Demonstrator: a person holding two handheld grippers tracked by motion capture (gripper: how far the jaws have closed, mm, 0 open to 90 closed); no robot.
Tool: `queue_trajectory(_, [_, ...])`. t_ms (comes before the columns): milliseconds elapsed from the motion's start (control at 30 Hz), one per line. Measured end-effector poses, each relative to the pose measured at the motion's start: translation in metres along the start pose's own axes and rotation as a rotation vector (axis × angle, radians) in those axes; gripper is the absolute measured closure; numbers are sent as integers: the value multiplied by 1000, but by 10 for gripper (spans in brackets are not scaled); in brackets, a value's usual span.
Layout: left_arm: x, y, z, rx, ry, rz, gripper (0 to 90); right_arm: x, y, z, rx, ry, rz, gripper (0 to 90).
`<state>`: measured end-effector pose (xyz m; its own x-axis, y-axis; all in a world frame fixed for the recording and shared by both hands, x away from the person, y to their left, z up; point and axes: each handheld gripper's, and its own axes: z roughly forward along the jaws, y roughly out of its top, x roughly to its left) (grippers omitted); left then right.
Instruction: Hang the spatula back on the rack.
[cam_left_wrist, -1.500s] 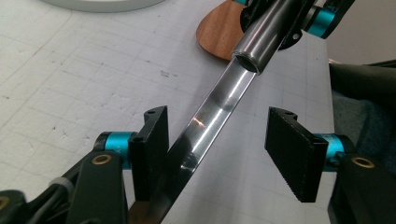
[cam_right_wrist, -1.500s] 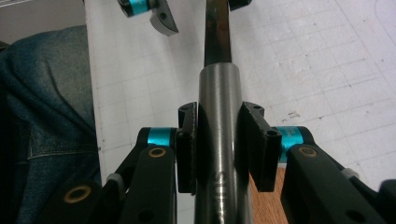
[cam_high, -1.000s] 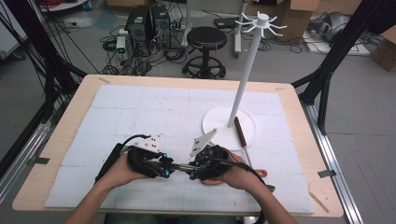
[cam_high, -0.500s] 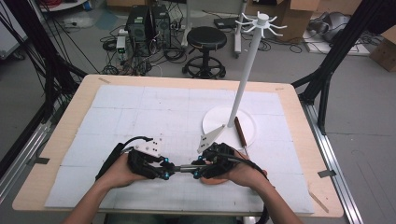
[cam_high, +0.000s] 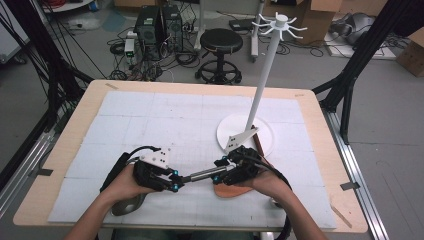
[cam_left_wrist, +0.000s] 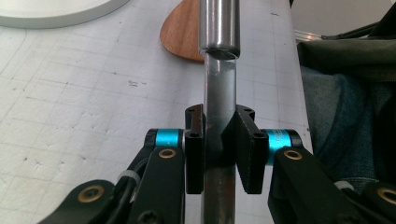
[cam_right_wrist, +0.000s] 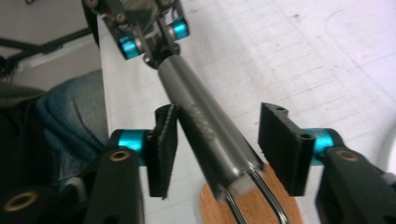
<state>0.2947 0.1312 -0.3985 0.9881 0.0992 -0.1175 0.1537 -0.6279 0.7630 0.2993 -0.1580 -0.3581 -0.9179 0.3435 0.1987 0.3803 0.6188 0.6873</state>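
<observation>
You are working with two grippers over one white mat (cam_high: 150, 120). Your left gripper (cam_high: 172, 181) is clamping one metal handle (cam_high: 202, 174), its jaws having just been closing tight on the narrower end of the shaft. The handle is lying level between both tools, just above the mat. Your right gripper (cam_high: 220, 170) is standing half-wide around the thicker end, jaws having just been opening, one pad (cam_right_wrist: 163, 149) beside the shaft. One wooden spatula (cam_high: 232, 191) is lying beneath. One white stand (cam_high: 267, 75) is rising behind.
</observation>
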Motion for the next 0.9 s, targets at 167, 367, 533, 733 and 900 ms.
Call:
queue_trajectory(167, [0, 0, -2, -5, 4, -6, 756, -3, -2, -4, -36, -3, 33, 384])
queue_trajectory(367, [1, -1, -7, -12, 19, -13, 759, -5, -6, -11, -96, -16, 71, 311])
queue_trajectory(533, [3, 0, -12, -33, 28, -24, 759, -7, -8, -11, -125, -17, 108, 295])
queue_trajectory(733, [5, 2, -21, -73, 51, -40, 761, -8, -8, -6, -151, -28, 139, 313])
queue_trajectory(900, [7, 5, -26, -105, 83, -57, 762, -5, -3, -3, -193, -17, 132, 343])
